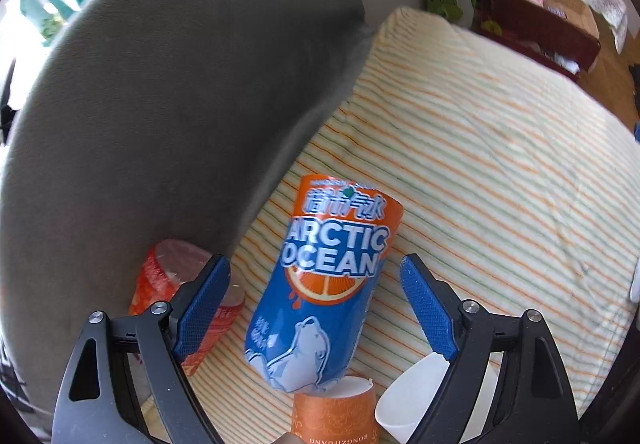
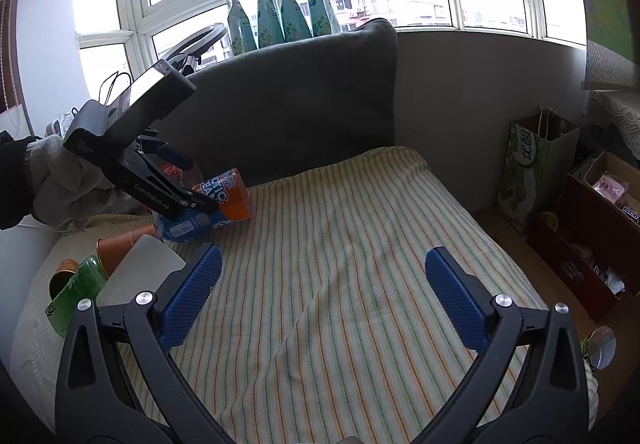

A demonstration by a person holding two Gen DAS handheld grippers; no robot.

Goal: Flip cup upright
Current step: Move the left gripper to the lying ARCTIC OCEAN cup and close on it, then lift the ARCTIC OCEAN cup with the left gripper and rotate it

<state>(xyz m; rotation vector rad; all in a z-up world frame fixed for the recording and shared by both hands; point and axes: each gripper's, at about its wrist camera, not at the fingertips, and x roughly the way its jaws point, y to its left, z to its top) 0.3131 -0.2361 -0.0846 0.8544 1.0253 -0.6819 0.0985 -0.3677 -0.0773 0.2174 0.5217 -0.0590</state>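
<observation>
A blue and orange "Arctic Ocean" cup lies on its side on the striped cloth. My left gripper is open, its blue pads on either side of the cup without touching it. In the right wrist view the same cup lies under the left gripper at the far left. My right gripper is open and empty above the middle of the cloth.
A red cup lies against the grey cushion. An orange cup and a white cup lie near the blue cup. A green cup lies at the cloth's left. Bags and boxes stand on the floor to the right.
</observation>
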